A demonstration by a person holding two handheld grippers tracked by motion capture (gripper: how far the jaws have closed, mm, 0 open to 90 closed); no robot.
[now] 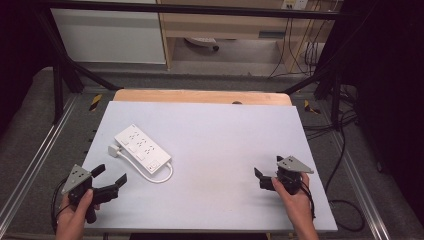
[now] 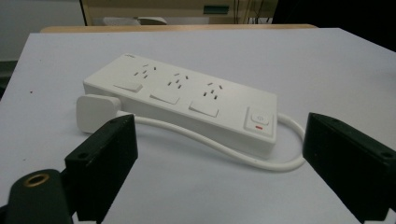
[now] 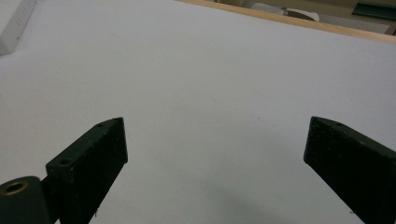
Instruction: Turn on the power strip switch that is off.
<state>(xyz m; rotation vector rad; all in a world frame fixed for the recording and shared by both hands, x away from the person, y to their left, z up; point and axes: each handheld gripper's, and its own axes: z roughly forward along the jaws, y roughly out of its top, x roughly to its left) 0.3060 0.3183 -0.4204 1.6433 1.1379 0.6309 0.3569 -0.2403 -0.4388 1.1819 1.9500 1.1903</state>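
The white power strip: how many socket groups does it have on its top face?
3. On the power strip, the socket groups sit in a row: one at the far end, one in the middle, one nearest the switch.

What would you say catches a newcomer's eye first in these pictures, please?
The white power strip lies on the left half of the pale table, its plug lying beside it and its cable looped at the near end. The left gripper faces it from the near left corner with jaws wide open and nothing between them. The right gripper rests near the right edge over bare table, also open.
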